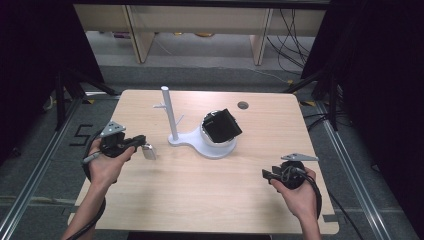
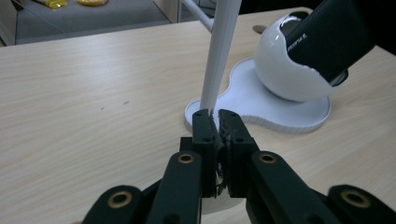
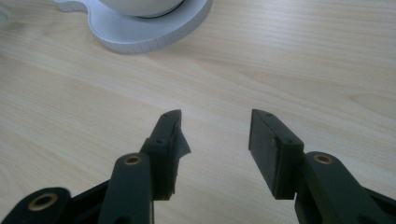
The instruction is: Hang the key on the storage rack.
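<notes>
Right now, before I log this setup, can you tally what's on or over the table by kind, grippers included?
White stand with post and cup: 1
Black case sitting in the cup: 1
Small pale piece: 1
Grippers: 2, the left gripper with jaws shut on the small pale piece, the right gripper with jaws open
Total: 5

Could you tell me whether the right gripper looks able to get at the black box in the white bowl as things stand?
Probably yes: the right gripper is open, holds nothing, and only bare table lies between it and the black box, which sticks up out of the white bowl.
</notes>
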Motion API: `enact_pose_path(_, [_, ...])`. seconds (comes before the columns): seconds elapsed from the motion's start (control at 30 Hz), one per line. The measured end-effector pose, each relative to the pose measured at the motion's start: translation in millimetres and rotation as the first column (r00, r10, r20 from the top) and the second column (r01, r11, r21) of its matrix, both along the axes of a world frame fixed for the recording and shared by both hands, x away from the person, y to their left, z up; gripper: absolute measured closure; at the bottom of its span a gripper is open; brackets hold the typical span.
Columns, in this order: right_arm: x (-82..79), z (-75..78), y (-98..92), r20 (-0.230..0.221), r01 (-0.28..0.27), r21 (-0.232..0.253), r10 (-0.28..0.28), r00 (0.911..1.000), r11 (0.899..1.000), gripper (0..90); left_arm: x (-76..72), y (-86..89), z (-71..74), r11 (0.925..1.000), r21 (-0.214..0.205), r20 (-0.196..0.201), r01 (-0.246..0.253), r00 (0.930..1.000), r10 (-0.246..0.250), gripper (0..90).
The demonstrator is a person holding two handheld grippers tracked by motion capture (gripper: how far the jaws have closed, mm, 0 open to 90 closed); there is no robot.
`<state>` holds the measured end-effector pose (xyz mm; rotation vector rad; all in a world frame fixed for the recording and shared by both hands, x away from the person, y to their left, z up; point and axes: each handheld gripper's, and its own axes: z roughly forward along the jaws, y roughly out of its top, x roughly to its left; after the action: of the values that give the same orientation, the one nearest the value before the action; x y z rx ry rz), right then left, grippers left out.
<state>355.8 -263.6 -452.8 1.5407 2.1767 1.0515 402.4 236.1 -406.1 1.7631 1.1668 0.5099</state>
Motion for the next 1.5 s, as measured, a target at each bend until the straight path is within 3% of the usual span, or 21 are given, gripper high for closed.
enact_pose_path(0.23, [-0.1, -0.1, -1.1, 0.005, 0.014, -0.010, -0.014, 0.9999, 1.000, 55.0, 6.0, 0.5, 15.5, 0.9995, -0.032, 0.067, -0.003, 0.9978, 0.005, 85.6])
enact_pose_path(0.47, [0.1, -1.2, -0.1, 0.007, 0.009, -0.014, -0.009, 0.9999, 1.000, 55.1, 15.3, 1.4, 29.9, 0.9983, -0.058, 0.107, -0.012, 0.9941, 0.018, 85.6])
enact_pose_path(0.53, [-0.3, -0.4, 0.4, 0.001, 0.003, 0.005, -0.003, 1.0000, 1.000, 55.1, 19.4, 1.0, 34.2, 0.9980, -0.063, 0.121, -0.011, 0.9925, 0.019, 85.6])
enact_pose_path(0.87, [-0.6, -0.7, 0.3, -0.005, 0.005, -0.005, -0.005, 1.0000, 1.000, 55.0, 35.2, -0.8, 59.5, 0.9939, -0.107, 0.188, -0.025, 0.9811, 0.045, 85.7])
enact_pose_path(1.33, [0.2, -2.1, -0.8, 0.002, 0.001, 0.005, -0.001, 1.0000, 1.000, 55.0, 40.8, -4.5, 81.7, 0.9901, -0.140, 0.251, -0.008, 0.9670, 0.043, 85.7])
enact_pose_path(1.4, [0.1, -2.1, -1.2, -0.001, 0.007, -0.026, -0.007, 1.0000, 1.000, 55.1, 41.1, -5.4, 84.6, 0.9901, -0.141, 0.258, -0.006, 0.9653, 0.043, 85.7])
enact_pose_path(1.47, [-0.1, -1.8, -1.0, -0.004, 0.009, -0.031, -0.009, 1.0000, 0.999, 55.0, 41.6, -6.1, 87.1, 0.9896, -0.144, 0.262, -0.004, 0.9640, 0.042, 85.6])
enact_pose_path(1.5, [-1.5, -0.9, 0.4, -0.026, 0.019, -0.018, -0.020, 0.9995, 1.000, 55.0, 41.9, -6.2, 88.1, 0.9898, -0.143, 0.264, -0.002, 0.9636, 0.040, 85.6])
